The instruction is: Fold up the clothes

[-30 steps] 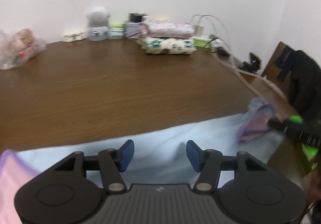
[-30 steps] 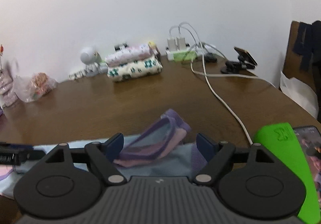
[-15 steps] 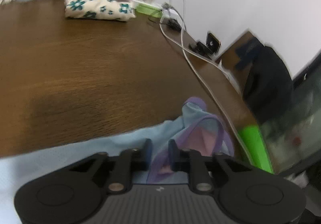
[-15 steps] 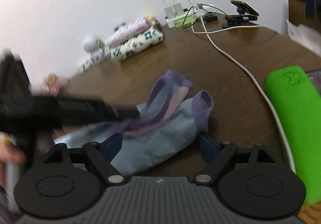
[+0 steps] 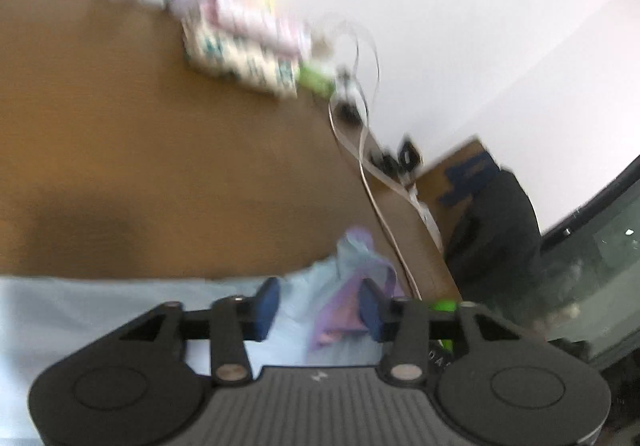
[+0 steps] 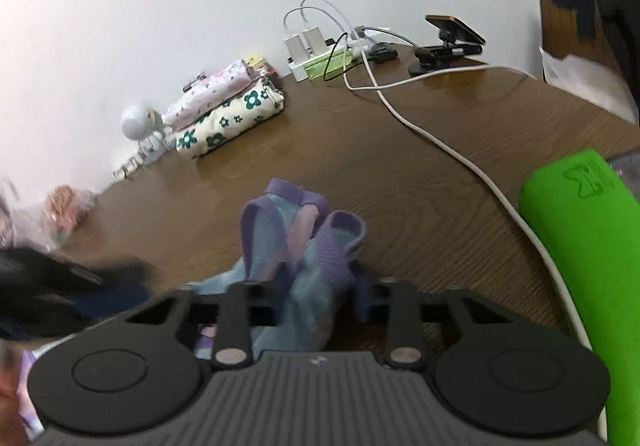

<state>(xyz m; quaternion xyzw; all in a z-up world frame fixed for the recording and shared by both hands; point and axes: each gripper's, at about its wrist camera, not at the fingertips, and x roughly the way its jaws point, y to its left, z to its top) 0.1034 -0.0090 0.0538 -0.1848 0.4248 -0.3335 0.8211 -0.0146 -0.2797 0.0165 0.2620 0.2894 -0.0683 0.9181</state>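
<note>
low over the garment (image 6: 304, 266), right gripper (image 6: 318, 302) straddles bunched fabric, jaws parted; left gripper (image 5: 318, 304) spread too.

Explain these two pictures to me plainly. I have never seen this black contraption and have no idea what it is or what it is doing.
These are two hand-held grippers, each with a camera looking forward along its fingers. One picture is from the left gripper, whose jaws are open. The other is from the right gripper; cloth lies between its fingers, but whether they pinch it is unclear. On the brown table lies a light blue garment with purple trim, waiting to be folded. Farther back are folded clothes, a white cable and a phone on a stand.
</note>
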